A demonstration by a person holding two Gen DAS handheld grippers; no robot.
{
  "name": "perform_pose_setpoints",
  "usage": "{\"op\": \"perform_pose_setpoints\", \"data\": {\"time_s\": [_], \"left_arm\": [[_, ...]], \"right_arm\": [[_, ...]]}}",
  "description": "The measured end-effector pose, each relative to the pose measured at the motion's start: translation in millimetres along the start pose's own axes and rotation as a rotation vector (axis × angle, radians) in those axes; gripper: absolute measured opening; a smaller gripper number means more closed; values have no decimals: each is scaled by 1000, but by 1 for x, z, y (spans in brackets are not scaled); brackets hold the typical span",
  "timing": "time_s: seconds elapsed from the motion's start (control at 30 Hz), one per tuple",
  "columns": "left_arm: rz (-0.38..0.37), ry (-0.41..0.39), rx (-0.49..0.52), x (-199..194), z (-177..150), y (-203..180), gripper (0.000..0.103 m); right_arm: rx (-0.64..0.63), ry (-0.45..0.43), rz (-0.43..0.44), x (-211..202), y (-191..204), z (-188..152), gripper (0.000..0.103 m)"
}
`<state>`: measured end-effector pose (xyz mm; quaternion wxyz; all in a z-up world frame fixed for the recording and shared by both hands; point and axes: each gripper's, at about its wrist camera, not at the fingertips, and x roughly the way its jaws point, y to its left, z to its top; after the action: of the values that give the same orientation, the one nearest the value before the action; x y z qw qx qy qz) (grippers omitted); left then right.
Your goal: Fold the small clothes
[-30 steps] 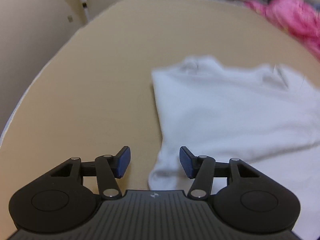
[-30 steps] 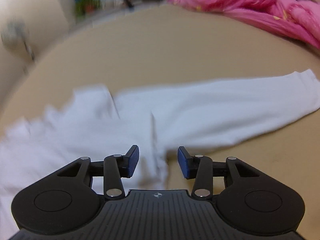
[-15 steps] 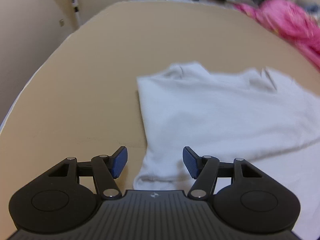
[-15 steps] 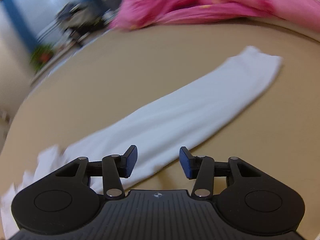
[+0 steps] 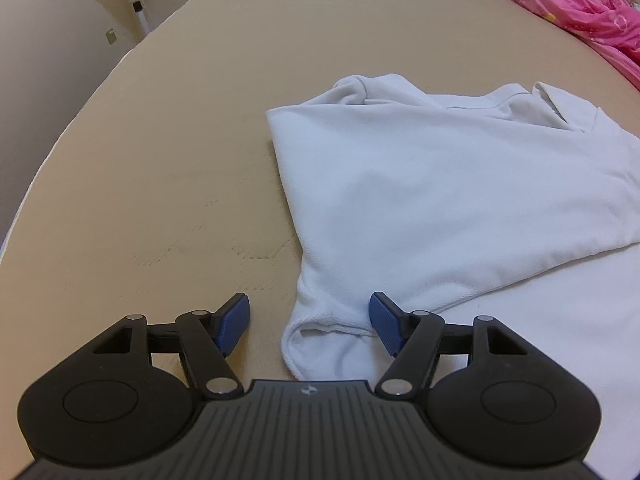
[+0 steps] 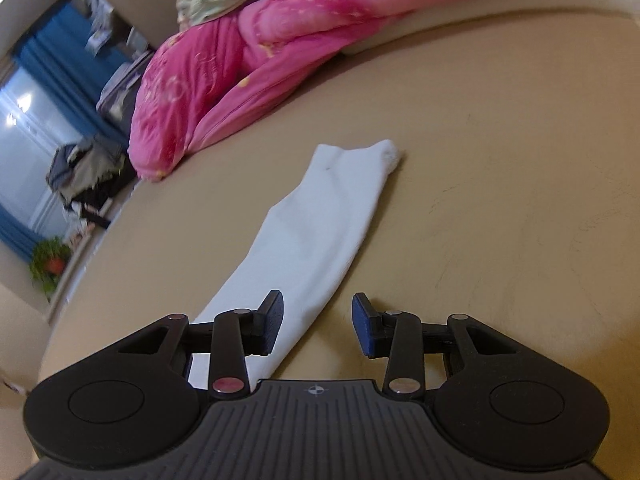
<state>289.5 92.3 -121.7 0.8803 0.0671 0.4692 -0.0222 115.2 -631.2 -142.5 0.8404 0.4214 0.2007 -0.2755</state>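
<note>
Between my left gripper [image 5: 308, 326] pads, spread wide and empty: folded cuff of a white knitted cotton long-sleeved top [image 5: 460, 200], lying flat on the tan mattress [image 5: 180, 160]. My right gripper [image 6: 318, 324], likewise agape, holding nothing: outstretched white sleeve [image 6: 320, 232]. Item judged light, limp, non-slip; pinch at cuff hem. Beyond: crumpled pink quilt [image 6: 224, 76]

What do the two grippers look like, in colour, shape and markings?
The left gripper and right gripper look alike: black ribbed body with a small crosshair mark, two round black lobes, black link arms with silver pivots, and blue pads on the fingertips.
</note>
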Motion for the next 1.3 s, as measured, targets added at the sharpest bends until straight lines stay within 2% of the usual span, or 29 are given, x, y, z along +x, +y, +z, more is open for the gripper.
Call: {"op": "perform_pose_setpoints", "data": {"time_s": [0.13,0.23,0.27,0.33,0.4,0.47,0.53,0.6,0.7,0.77,0.87,0.93,1.0,1.03,1.1,1.13,1.17,1.3], "left_arm": [[-7,-1,-12,0,-1,2,73],[-1,-4,-10,-1,-2,2,73],[1,-4,-9,-1,-2,2,73],[4,-3,-9,-1,-2,2,73],[8,-5,-7,-2,-2,1,73],[9,-9,-6,-3,-2,1,74],[8,-5,-10,-3,-1,2,74],[2,0,-19,-2,0,4,74],[-13,15,-44,-2,2,9,74],[-25,17,-69,-4,3,14,74],[-19,2,-128,-10,5,29,71],[-28,-10,-200,-14,8,44,66],[-52,-23,-278,-19,9,60,57],[-65,-30,-309,-22,10,66,47],[-101,-42,-363,-26,11,74,41],[-122,-49,-379,-28,11,76,37],[-152,-54,-390,-29,12,77,35],[-260,-46,-401,-27,17,70,35]], "right_arm": [[68,8,66,18,-13,10,40],[87,-15,60,24,-15,13,29],[90,-23,53,24,-14,13,19],[106,-45,24,24,-17,11,6],[120,-67,18,24,-18,9,3],[83,-101,-21,19,-8,5,3],[11,-165,-54,6,19,2,3],[-152,-255,-27,-18,71,-6,3],[-481,-352,128,-55,167,-50,3],[-686,-360,285,-83,232,-105,3],[-907,-289,565,-132,304,-209,3],[-1024,-163,729,-160,332,-287,3],[-1140,1,799,-171,341,-357,3],[-1215,126,804,-169,340,-393,9],[-1352,380,747,-160,333,-442,10],[-1397,422,710,-161,326,-453,11],[-1413,427,707,-165,320,-452,12],[-1400,441,704,-181,303,-394,29]]}}
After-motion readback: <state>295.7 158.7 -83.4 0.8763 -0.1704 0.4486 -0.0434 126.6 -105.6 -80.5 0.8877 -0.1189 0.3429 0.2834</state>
